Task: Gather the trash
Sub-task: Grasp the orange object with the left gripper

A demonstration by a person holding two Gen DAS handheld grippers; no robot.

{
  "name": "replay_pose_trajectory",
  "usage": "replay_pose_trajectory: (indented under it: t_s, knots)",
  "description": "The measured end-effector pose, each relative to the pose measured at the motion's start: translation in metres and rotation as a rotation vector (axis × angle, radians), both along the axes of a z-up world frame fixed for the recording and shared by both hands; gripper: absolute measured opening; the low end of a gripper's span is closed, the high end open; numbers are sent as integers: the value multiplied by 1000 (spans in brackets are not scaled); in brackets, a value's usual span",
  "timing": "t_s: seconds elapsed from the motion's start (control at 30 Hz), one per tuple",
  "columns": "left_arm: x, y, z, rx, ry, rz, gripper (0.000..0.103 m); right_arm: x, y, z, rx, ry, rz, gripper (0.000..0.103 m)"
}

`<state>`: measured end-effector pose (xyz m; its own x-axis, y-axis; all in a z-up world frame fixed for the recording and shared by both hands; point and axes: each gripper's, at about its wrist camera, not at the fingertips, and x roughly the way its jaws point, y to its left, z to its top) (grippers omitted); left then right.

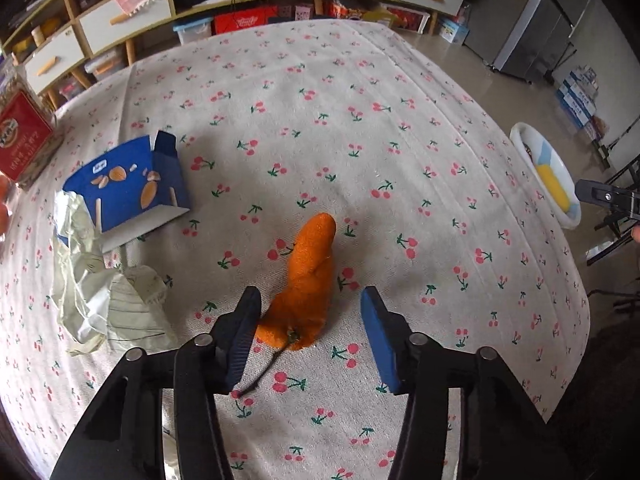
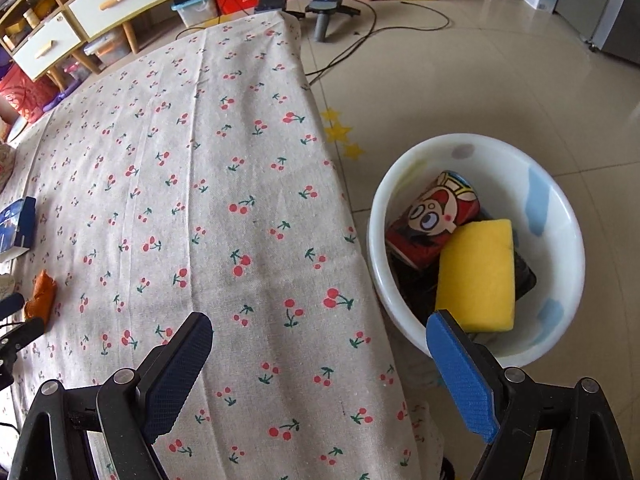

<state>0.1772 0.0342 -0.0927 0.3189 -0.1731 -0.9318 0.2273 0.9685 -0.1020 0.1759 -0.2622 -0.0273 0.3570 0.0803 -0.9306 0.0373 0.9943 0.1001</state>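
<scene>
An orange peel (image 1: 306,280) with a stem lies on the cherry-print tablecloth (image 1: 360,120). My left gripper (image 1: 310,298) is open, its fingers on either side of the peel's near end, not closed on it. Crumpled paper (image 1: 104,296) and an opened blue snack box (image 1: 128,188) lie to the left. My right gripper (image 2: 320,334) is open and empty, above the table's right edge. A white basin (image 2: 560,216) on the floor holds a yellow sponge (image 2: 476,276) and a red cartoon can (image 2: 434,220). The peel also shows in the right wrist view (image 2: 40,294).
A red tin (image 1: 22,140) stands at the table's far left. The basin also shows in the left wrist view (image 1: 524,136), beyond the table's right edge. Shelves and boxes line the back wall. Cables and a handheld device (image 2: 324,4) lie on the floor past the table.
</scene>
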Motion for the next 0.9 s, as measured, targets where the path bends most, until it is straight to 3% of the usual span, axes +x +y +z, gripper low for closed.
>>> replay_pose_trajectory:
  t_s: [0.13,0.33,0.5,0.6,0.8,0.9]
  knots:
    - [1,8,0,-33,20,51,27,0,1,-1,4,4,-5,91]
    - [-21,33,34,-137,-18,142,25,0,20,5,42,-13,32,91]
    - [-48,74,60,-180,-60,255,25,2,63,15,107,-36,113,91]
    - [-67,107,71,-166,-97,334,25,3,101,20,131,-56,182,91]
    - [-91,172,70,-86,-115,483,25,-3,189,8,-22,-74,384,91]
    - [-97,193,66,-93,-98,515,25,-9,216,7,-19,-62,465,91]
